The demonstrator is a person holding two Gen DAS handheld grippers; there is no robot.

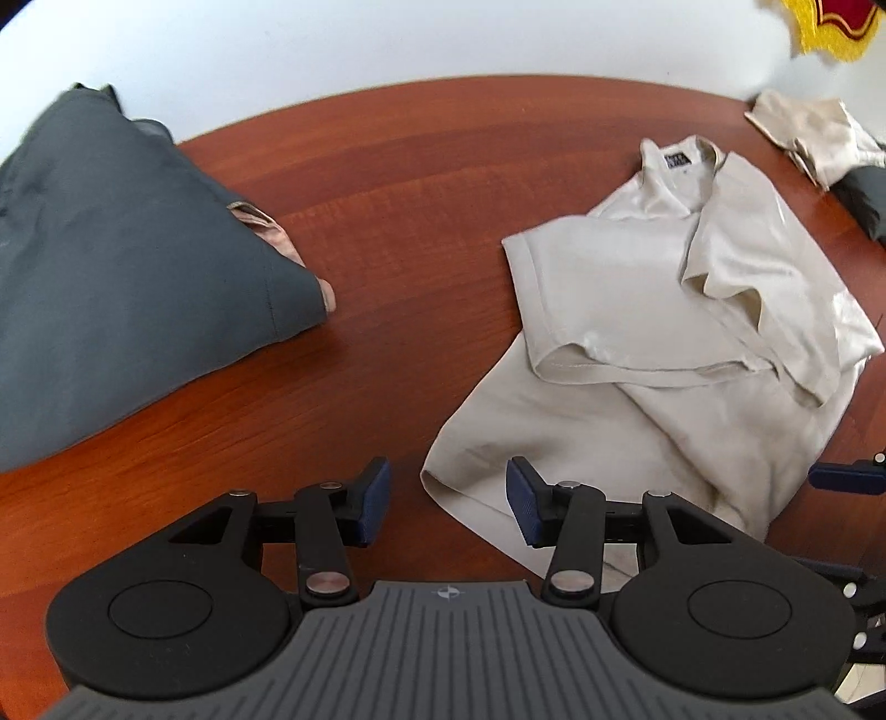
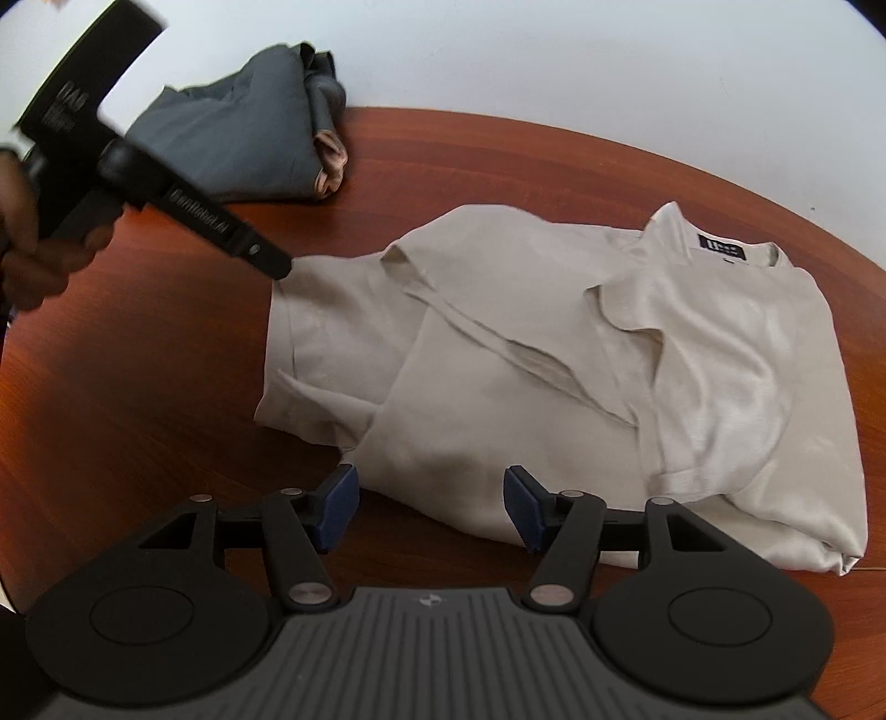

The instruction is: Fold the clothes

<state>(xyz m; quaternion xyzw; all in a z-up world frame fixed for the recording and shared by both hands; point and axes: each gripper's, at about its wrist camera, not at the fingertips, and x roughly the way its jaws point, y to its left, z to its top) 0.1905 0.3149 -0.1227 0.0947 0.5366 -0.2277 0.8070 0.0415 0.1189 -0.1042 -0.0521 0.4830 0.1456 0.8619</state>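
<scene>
Home room, wooden table (image 1: pixel 387 183), white wall (image 1: pixel 332 39)

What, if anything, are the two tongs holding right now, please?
Nothing: the left tongs and right tongs both hang open by the beige shirt's hem.

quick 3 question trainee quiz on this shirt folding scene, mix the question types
1. True or false: the beige collared shirt already has its sleeves folded in.
2. What lies far left on the wooden table? A) grey folded garment B) towel C) jeans
3. Fill in: both grippers are ___ at the shirt's hem.

Key
1. True.
2. A, the grey folded garment.
3. Open: left gripper and right gripper show spread jaws, gripping nothing.
</scene>
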